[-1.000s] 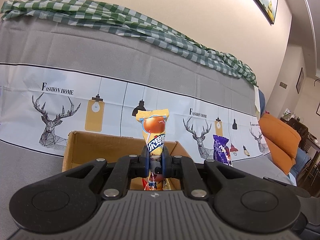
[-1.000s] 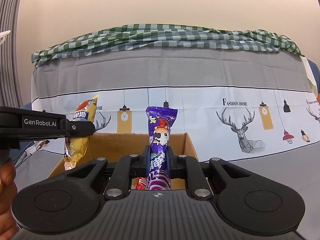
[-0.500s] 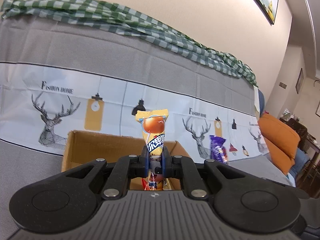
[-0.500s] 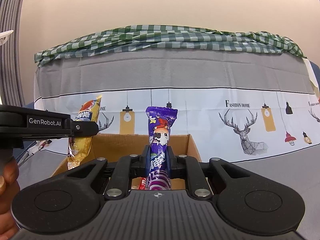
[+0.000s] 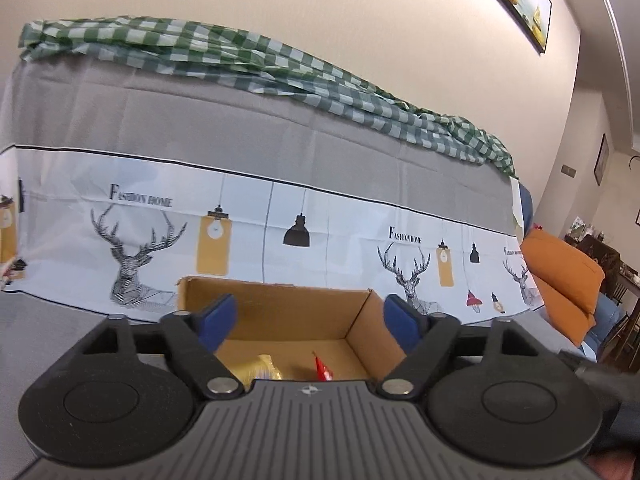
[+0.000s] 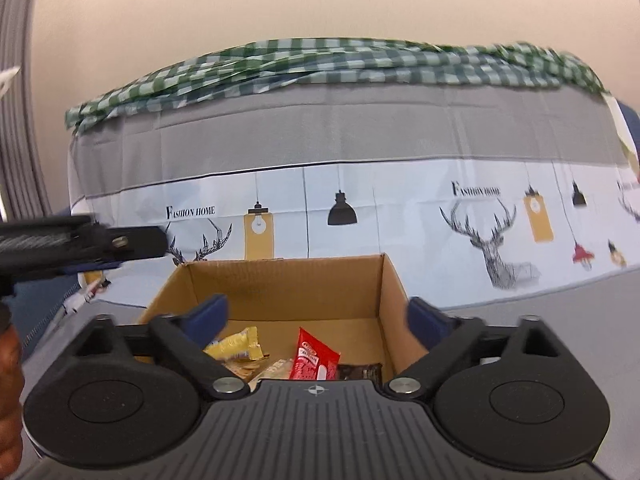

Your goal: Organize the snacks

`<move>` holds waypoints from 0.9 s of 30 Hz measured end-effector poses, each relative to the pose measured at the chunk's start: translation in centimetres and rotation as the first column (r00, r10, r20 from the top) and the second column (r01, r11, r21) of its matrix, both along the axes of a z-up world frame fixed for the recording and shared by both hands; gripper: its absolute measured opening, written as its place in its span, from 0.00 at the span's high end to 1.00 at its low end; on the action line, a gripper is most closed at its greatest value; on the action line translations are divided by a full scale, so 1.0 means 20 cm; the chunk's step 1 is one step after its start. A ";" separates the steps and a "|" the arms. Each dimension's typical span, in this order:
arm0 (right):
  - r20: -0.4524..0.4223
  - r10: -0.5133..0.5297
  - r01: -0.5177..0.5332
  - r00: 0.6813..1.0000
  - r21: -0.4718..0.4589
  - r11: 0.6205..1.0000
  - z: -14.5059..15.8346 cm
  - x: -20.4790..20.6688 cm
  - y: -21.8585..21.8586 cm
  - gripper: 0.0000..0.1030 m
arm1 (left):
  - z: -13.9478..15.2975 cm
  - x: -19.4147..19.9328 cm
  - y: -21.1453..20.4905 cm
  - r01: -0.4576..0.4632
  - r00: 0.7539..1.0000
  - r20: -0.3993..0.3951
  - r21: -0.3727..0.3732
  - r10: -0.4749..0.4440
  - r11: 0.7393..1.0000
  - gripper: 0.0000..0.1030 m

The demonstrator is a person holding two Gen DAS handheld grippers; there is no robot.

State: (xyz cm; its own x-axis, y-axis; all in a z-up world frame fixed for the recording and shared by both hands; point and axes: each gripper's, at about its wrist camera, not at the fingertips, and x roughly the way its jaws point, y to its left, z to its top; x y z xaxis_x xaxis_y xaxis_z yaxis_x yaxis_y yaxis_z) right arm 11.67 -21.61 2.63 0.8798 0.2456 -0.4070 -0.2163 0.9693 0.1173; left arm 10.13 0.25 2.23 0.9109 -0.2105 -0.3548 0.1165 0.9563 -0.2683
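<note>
Nearest me, my right gripper (image 6: 318, 314) and my left gripper (image 5: 310, 316) have both just been opening and now stand spread wide with nothing between the blue pads, each poised above the near edge of the cardboard box (image 6: 288, 280). Only my right view looks down to the box floor, where I see a yellow packet (image 6: 236, 346), a red packet (image 6: 314, 358) and a dark packet (image 6: 360, 370), while my left view catches just a yellow blur and a red tip. Beyond the box hangs the deer-print cloth (image 5: 320, 240), and only the left view shows the orange cushion (image 5: 564, 276) to the box's right.
</note>
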 end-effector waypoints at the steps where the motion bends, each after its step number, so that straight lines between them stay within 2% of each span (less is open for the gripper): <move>1: -0.004 -0.008 0.009 1.000 0.013 1.000 0.02 -0.02 -0.01 0.01 | 0.02 -0.03 0.00 0.001 1.000 -0.013 0.008 -0.001 1.000 0.16; 6: -0.004 -0.029 0.029 1.000 0.020 0.999 0.12 -0.17 -0.06 0.01 | 0.09 -0.28 -0.05 -0.030 0.999 -0.024 0.119 0.033 0.992 0.05; 8: -0.021 -0.040 0.040 0.999 0.014 0.999 0.12 -0.25 -0.07 0.01 | 0.08 -0.37 -0.04 -0.040 0.998 -0.048 0.081 0.044 0.996 0.04; 9: -0.023 -0.048 0.048 0.999 0.009 0.999 0.12 -0.29 -0.08 0.01 | 0.07 -0.42 -0.04 -0.061 0.996 -0.066 0.049 0.064 0.997 0.00; 11: -0.024 -0.056 0.056 0.998 0.011 0.998 0.07 -0.38 -0.10 0.01 | 0.00 -0.49 -0.04 -0.096 0.988 -0.118 0.009 0.097 0.995 0.01; 13: -0.061 -0.057 0.059 0.996 0.022 0.998 0.00 -0.43 -0.11 0.01 | -0.09 -0.53 -0.06 -0.097 0.982 -0.163 0.000 0.095 0.995 0.01; 15: -0.093 -0.050 0.051 0.994 0.011 0.999 -0.02 -0.44 -0.09 0.01 | -0.22 -0.58 -0.08 -0.103 0.973 -0.206 0.025 0.106 0.994 0.01; 17: -0.066 -0.020 0.018 0.998 -0.030 0.999 -0.03 -0.46 -0.06 0.01 | -0.29 -0.55 -0.08 -0.089 0.950 -0.298 0.020 0.091 0.996 0.01; 18: -0.066 -0.019 0.014 0.998 -0.066 0.998 -0.05 -0.45 -0.04 0.01 | -0.31 -0.53 -0.06 -0.087 0.947 -0.310 0.002 0.083 0.996 0.01; 19: -0.066 -0.023 0.017 0.998 -0.094 0.995 -0.06 -0.45 -0.03 0.01 | -0.31 -0.52 -0.06 -0.089 0.952 -0.292 0.014 0.089 0.996 0.01; 21: -0.076 -0.018 0.009 0.997 -0.113 0.994 -0.08 -0.44 -0.02 0.01 | -0.32 -0.50 -0.08 -0.107 0.956 -0.261 0.103 0.131 0.989 0.01; 22: -0.083 -0.012 0.002 0.997 -0.114 0.994 -0.09 -0.44 -0.02 0.01 | -0.32 -0.48 -0.07 -0.116 0.954 -0.261 0.124 0.146 0.985 0.01; 27: -0.121 -0.032 0.019 0.992 -0.101 0.995 -0.12 -0.38 -0.03 0.01 | -0.36 -0.42 -0.03 -0.133 0.935 -0.322 0.074 0.149 0.988 0.01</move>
State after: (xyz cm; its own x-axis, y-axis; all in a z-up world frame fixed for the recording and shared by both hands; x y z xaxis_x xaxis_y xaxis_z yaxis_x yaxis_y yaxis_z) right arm 3.98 -22.19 0.32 0.8274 0.1766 -0.5332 -0.1814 0.9824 0.0439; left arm 1.74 -0.39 -5.01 0.7629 -0.0626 -0.6435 -0.1060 0.9697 -0.2200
